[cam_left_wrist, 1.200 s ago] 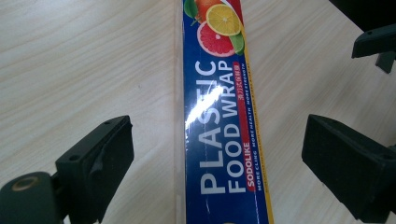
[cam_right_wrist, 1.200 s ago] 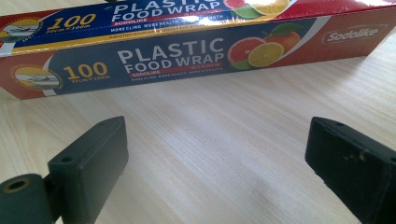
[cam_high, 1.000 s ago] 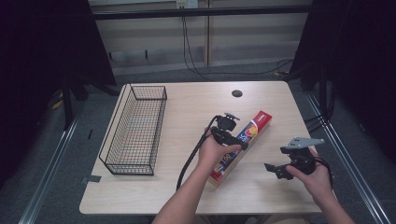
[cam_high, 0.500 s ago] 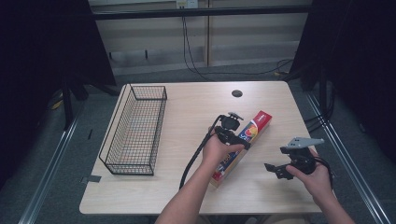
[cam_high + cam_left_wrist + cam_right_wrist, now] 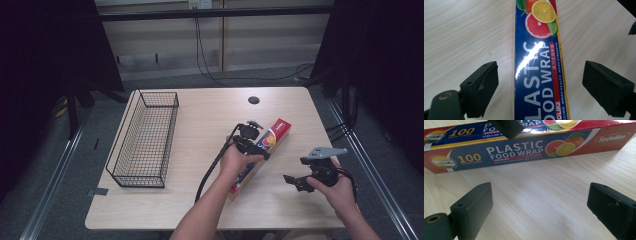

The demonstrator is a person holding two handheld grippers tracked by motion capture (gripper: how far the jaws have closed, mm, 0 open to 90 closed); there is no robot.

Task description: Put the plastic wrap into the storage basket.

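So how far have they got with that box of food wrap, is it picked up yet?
Not yet. The plastic wrap box lies flat on the table. The left gripper is over it, jaws open on either side with gaps showing, so nothing is gripped. The right gripper waits open beside the box. If the wire basket is the goal, which is a guess, closing, lifting and carrying remain.

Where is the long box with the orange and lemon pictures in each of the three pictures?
High view: the food wrap box lies slantwise right of the table's middle, under the left gripper.
Left gripper view: the box runs up the middle, between the open jaws.
Right gripper view: it lies across the top, beyond the jaws.
Shared landmark: its citrus fruit picture.
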